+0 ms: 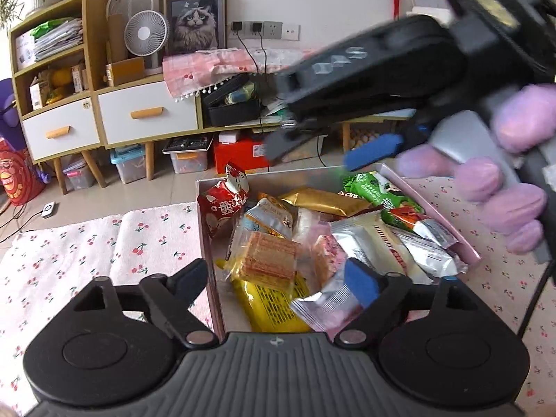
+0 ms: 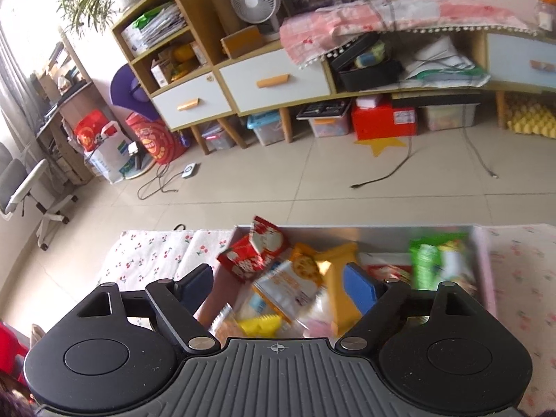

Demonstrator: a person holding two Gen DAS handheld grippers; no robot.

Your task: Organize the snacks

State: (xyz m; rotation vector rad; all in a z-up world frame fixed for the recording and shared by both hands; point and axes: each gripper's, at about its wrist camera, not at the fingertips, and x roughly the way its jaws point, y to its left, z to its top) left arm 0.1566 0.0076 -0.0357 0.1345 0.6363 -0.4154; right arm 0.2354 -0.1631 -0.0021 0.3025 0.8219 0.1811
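A shallow pink-rimmed box (image 1: 465, 241) on the cherry-print cloth holds several snack packets: a red bag (image 1: 222, 205), a wafer pack (image 1: 266, 255), a yellow pack (image 1: 271, 304), silver packs (image 1: 378, 243) and a green pack (image 1: 371, 187). My left gripper (image 1: 278, 281) is open just above the box's near end, empty. My right gripper (image 1: 333, 153) is open and empty, hovering above the box's far end, held by a purple-gloved hand (image 1: 500, 205). In the right wrist view the right gripper (image 2: 278, 288) is open over the same box (image 2: 484, 264) and red bag (image 2: 253, 253).
The box sits on a table covered with a cherry-print cloth (image 1: 104, 253). Beyond the table edge are a tiled floor (image 2: 312, 180), loose cables and a wooden cabinet with white drawers (image 1: 104, 118), with storage bins beneath.
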